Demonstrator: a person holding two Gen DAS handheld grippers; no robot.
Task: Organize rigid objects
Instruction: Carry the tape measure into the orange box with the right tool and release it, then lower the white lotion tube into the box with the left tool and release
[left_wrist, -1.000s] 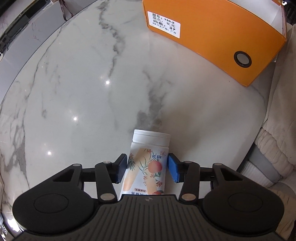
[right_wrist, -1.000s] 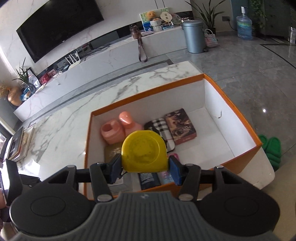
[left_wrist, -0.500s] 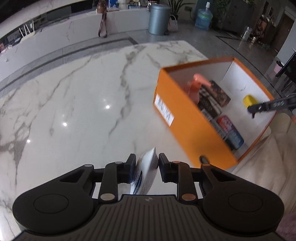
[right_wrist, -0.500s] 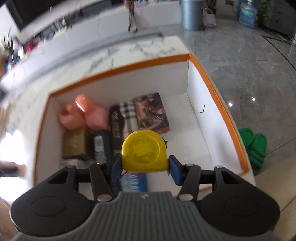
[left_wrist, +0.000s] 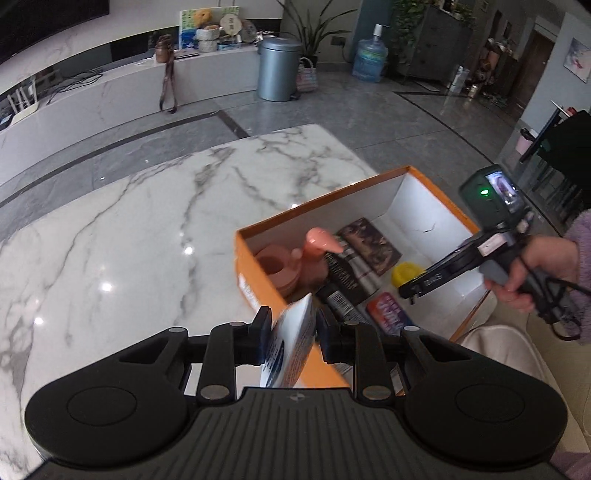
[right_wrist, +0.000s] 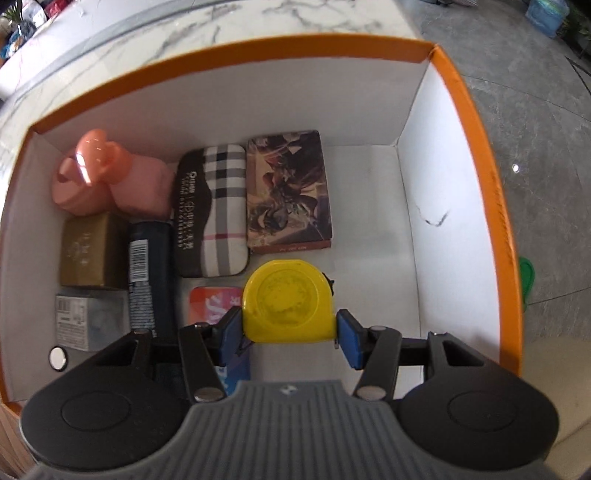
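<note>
My left gripper (left_wrist: 291, 323) is shut on a white flat container (left_wrist: 288, 347), which I see edge-on with a blue-printed label. I hold it in the air by the near left corner of the orange box (left_wrist: 258, 291). Inside the orange box (right_wrist: 476, 122), my right gripper (right_wrist: 289, 326) is shut on a yellow tape measure (right_wrist: 290, 301). It hangs low over the white floor in front of a picture-covered box (right_wrist: 288, 192). The left wrist view shows the tape measure (left_wrist: 404, 273) from the side.
A pink bottle (right_wrist: 92, 173), plaid case (right_wrist: 214, 210), gold box (right_wrist: 90, 251), dark tube (right_wrist: 147, 266), grey carton (right_wrist: 85, 321) and red-blue packet (right_wrist: 210, 306) fill the box's left half. The box stands on a marble table (left_wrist: 129, 240). A person's hand (left_wrist: 532, 269) holds the right gripper.
My left gripper has closed on the white container, lifted it off the table and swung toward the box. My right gripper has sunk into the box with the tape measure.
</note>
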